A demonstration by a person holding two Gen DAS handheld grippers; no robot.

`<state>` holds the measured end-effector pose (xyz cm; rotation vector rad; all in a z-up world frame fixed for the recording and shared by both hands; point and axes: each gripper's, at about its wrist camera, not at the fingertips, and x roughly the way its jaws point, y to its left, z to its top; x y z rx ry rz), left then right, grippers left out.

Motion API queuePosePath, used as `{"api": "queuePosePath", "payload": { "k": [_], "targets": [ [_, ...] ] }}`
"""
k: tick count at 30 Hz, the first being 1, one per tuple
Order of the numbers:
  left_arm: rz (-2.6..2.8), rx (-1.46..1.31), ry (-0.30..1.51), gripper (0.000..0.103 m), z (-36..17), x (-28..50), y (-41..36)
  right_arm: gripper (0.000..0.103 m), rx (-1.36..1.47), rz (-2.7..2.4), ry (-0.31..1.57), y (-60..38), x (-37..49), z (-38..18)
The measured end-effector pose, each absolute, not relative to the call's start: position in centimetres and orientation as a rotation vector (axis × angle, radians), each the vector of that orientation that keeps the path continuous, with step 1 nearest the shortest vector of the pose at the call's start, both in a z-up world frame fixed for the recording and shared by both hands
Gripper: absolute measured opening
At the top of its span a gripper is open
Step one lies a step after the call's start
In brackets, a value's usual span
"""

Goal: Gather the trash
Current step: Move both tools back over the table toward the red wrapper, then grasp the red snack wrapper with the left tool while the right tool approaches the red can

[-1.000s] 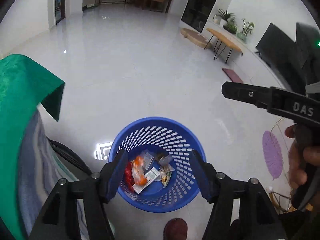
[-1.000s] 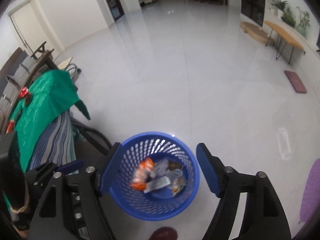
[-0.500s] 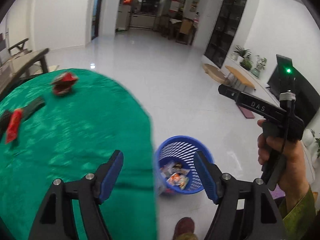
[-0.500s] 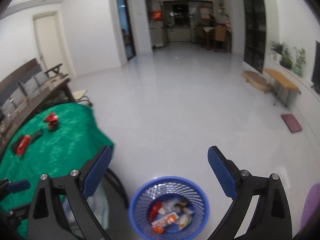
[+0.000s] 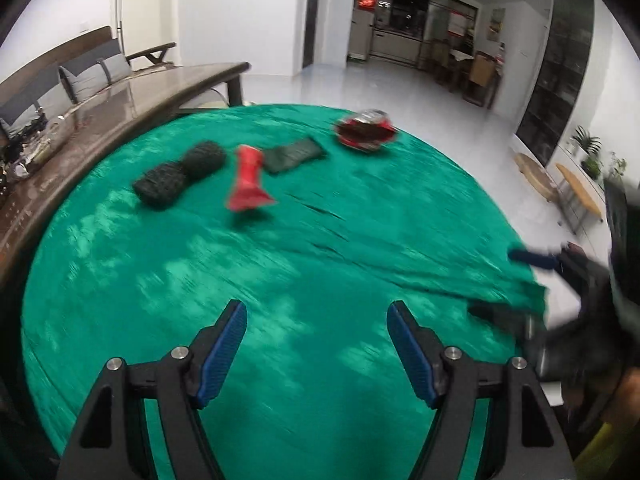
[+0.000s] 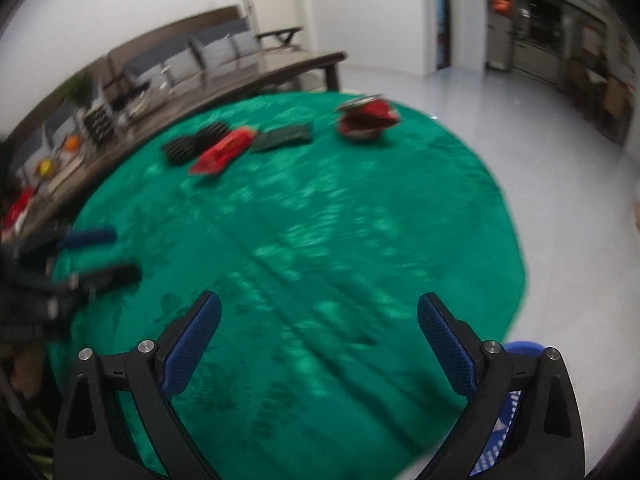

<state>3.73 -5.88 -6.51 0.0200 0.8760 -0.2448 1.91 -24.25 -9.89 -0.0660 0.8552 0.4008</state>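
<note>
Trash lies at the far side of the green-clothed table (image 5: 304, 272): a red wrapper (image 5: 249, 184) (image 6: 222, 151), a black crumpled packet (image 5: 180, 170) (image 6: 196, 142), a dark green packet (image 5: 294, 155) (image 6: 285, 136), and a red crumpled wrapper (image 5: 366, 132) (image 6: 368, 118). My left gripper (image 5: 318, 344) is open and empty over the near cloth. My right gripper (image 6: 320, 340) is open and empty too; it shows blurred at the right in the left wrist view (image 5: 520, 284). The blue basket (image 6: 516, 364) peeks out at the lower right.
A long dark wooden table (image 5: 100, 96) with clutter stands behind the green one on the left, with a cushioned bench (image 6: 192, 52) by the wall. White tiled floor (image 5: 420, 96) spreads to the right, with low benches and plants (image 5: 576, 184) far right.
Both grippers have swung up and left from the blue basket on the floor to face the green table. The basket has dropped out of the left view. Both stay open.
</note>
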Motion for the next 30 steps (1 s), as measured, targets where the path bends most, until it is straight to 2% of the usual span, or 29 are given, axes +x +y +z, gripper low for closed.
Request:
{"api": "queuePosePath", "payload": {
  "k": [9, 18, 20, 21, 22, 24, 30],
  "targets": [
    [-0.269, 0.022, 0.907, 0.074, -7.0, 15.6, -3.7, 0.099, -0.117, 0.4, 0.918, -21.9, 3.8, -12.5],
    [-0.268, 0.002, 0.997, 0.072, -10.5, 21.0, -3.4, 0.099, -0.06, 0.356, 0.912, -24.4, 4.8, -11.8],
    [-0.273, 0.021, 0.985, 0.057, -10.8, 21.0, -3.4, 0.099, -0.045, 0.353, 0.904, -24.7, 5.0, -11.5],
    [-0.273, 0.032, 0.988, 0.034, -11.1, 21.0, -3.4, 0.099, -0.042, 0.352, 0.899, -24.8, 5.1, -11.4],
    [-0.261, 0.053, 0.975, 0.027, -11.1, 20.7, -3.3, 0.099, -0.042, 0.348, 0.893, -24.9, 5.2, -11.4],
    [-0.261, 0.061, 0.966, 0.022, -11.1, 20.2, -3.1, 0.099, -0.044, 0.341, 0.89, -25.1, 5.4, -11.3],
    [-0.225, 0.08, 0.948, 0.021, -9.9, 15.6, -2.1, 0.099, -0.052, 0.309, 0.873, -25.6, 5.7, -10.9]
  ]
}}
